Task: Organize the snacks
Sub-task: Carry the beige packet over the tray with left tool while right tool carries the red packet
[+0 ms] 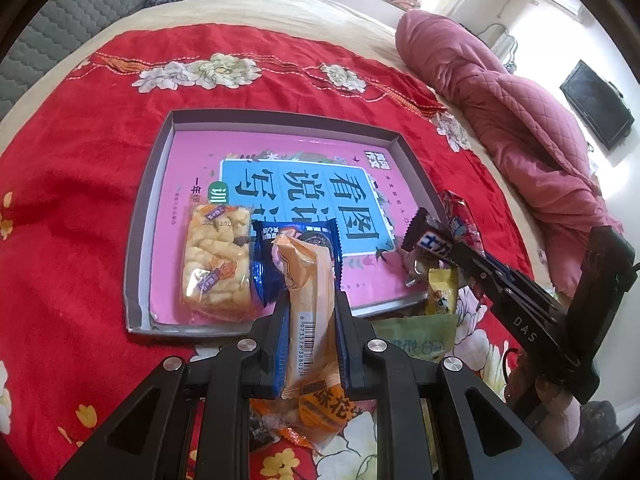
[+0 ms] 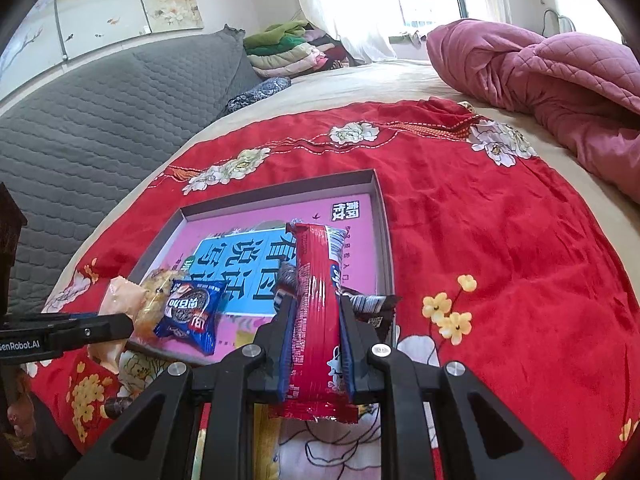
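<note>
1. Red floral blanket (image 1: 72,200) spread under everything, beneath both sets of fingers.
2. Shallow grey box (image 1: 138,216) with pink liner, just ahead of the fingers; clear rice-cracker pack (image 1: 216,260) and blue cookie packet (image 1: 264,264) lying inside.
3. Left gripper (image 1: 310,312) clenched on orange snack bar (image 1: 308,292), held over the box's near edge.
4. Right gripper (image 2: 316,316) clamped on red wafer pack (image 2: 316,280), upright between the pads.
</note>
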Tool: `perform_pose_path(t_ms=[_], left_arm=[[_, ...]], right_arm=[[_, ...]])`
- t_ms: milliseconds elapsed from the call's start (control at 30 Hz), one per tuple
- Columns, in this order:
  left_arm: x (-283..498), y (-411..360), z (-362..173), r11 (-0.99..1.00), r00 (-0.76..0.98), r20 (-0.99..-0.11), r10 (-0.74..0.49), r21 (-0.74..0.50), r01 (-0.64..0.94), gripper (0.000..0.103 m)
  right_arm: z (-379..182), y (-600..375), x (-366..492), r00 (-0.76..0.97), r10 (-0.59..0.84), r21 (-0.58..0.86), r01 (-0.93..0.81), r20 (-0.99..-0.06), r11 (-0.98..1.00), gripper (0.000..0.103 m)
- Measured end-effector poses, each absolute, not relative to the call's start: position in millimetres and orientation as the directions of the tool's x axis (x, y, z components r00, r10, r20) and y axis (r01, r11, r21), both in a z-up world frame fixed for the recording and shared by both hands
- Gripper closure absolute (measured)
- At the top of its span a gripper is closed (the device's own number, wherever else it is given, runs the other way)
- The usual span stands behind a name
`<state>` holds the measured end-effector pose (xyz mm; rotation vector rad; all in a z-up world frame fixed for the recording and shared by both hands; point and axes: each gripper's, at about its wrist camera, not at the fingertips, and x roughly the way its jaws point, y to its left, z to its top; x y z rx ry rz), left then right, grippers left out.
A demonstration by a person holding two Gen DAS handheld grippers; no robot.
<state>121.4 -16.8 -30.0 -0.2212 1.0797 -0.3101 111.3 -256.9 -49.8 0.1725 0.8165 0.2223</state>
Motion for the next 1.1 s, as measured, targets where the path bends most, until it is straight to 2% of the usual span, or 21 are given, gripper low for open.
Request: perform_pose_path(t_ms=[1100], left_arm=[[146, -35, -22, 0.931, 0.46, -0.81, -0.365, -0.332, 0.153, 0.083]], right_arm=[[-42, -257, 124, 0.697, 0.244, 0.218, -0.128, -0.674, 0.967, 0.083]])
